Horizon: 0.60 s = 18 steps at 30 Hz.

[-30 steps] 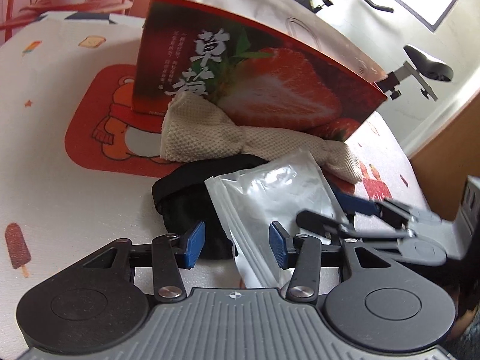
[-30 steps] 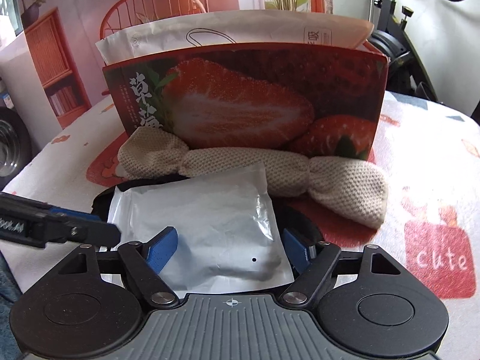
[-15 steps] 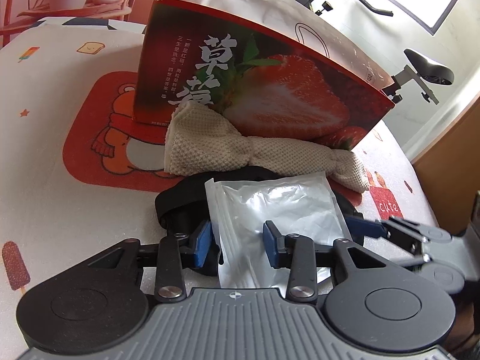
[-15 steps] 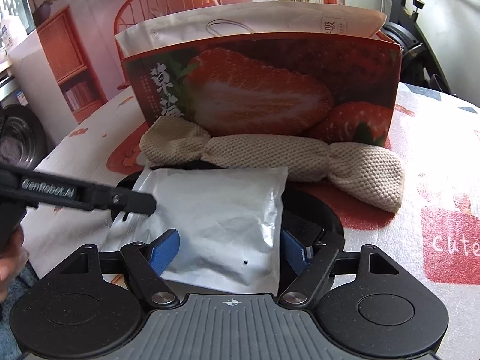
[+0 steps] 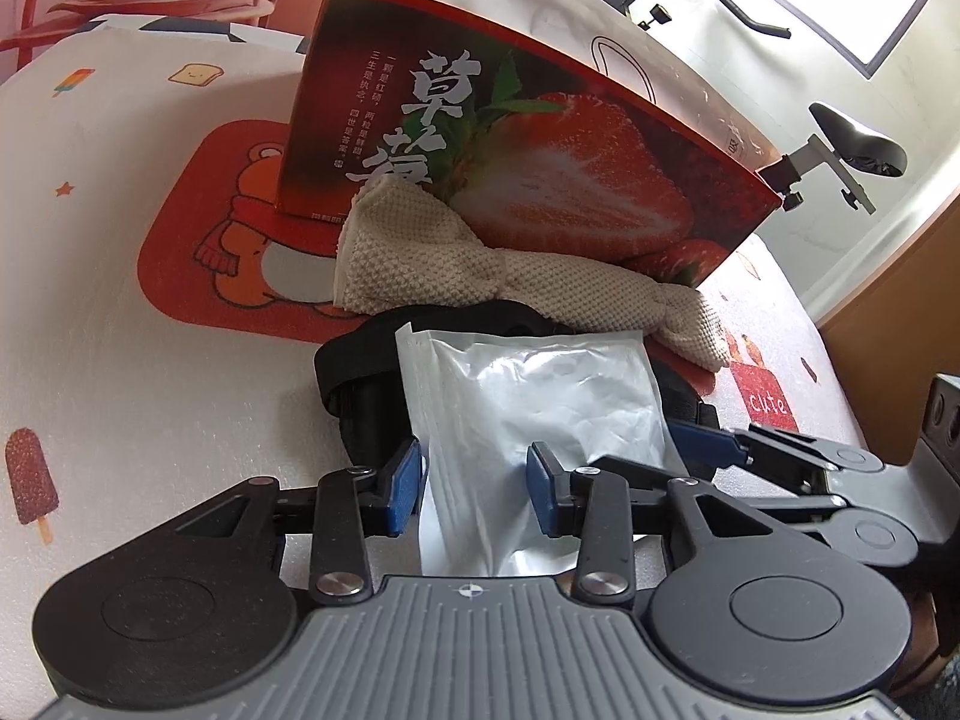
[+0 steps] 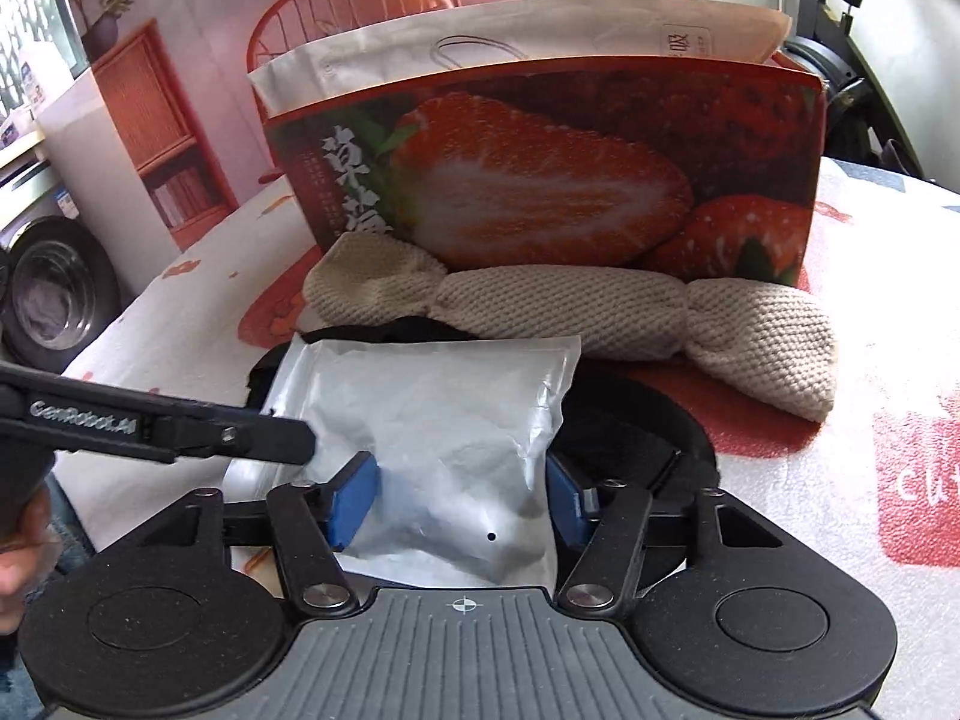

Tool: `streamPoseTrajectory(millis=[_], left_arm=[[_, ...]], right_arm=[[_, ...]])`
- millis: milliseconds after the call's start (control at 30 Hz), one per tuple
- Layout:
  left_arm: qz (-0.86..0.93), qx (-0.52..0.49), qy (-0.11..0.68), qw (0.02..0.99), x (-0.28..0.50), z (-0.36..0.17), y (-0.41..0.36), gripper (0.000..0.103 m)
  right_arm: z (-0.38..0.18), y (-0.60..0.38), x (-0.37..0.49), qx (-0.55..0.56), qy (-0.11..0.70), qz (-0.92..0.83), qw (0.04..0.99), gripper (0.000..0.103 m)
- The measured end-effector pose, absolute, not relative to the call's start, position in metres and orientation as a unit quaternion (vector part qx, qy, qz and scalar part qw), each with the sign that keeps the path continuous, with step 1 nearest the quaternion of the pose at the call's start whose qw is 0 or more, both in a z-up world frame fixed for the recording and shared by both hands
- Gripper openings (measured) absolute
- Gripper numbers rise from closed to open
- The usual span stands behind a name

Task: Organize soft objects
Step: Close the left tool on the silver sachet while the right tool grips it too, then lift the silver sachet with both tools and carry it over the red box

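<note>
left wrist view: my left tongs are spread part way, and the silver foil pouch sits in the gap between the two blue pads. the left pad is right at the pouch's edge and the right pad is over its crinkly face — i cannot tell if either one truly presses yet. the pouch lies on a black fabric thing, close to me on the printed table cover. behind it is the beige knit roll, leaning on the strawberry box, which has a white paper bag standing in it. my right tongs poke in from the side, near the pouch's far edge.

right wrist view: my right tongs are spread wider, one pad at each side of the pouch, not squeezing it that i can see. the left tongs reach over its left corner.

to do this step well, i think i should close only on the pouch's flat sealed edge, slowly, and keep the pads above the black fabric so it does not come up too — then lift straight up.
</note>
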<state>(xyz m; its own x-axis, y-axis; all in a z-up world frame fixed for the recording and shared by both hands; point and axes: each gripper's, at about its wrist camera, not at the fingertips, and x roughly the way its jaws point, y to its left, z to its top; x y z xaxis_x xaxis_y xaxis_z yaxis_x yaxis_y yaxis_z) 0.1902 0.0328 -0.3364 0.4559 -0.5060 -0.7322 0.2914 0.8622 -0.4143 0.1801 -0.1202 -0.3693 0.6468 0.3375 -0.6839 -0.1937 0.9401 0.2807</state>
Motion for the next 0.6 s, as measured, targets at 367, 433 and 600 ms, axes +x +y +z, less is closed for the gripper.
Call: streamPoseTrajectory(millis=[367,433,600], left_arm=[[-0.227,-0.111,0.459,0.852,0.186,-0.336,0.031,0.044],[-0.225,-0.097,0.456,0.856,0.184,-0.335,0.027,0.044],[-0.232,-0.105,0.458,0.852,0.181,-0.33,0.03,0.044]], right_arm=[[-0.372,-0.124,0.176,0.133,0.387,0.15,0.9,0.047],[-0.372,-0.121,0.176,0.13,0.387,0.146,0.901,0.047],[-0.364,-0.113,0.172,0.121,0.38,0.155,0.904,0.044]])
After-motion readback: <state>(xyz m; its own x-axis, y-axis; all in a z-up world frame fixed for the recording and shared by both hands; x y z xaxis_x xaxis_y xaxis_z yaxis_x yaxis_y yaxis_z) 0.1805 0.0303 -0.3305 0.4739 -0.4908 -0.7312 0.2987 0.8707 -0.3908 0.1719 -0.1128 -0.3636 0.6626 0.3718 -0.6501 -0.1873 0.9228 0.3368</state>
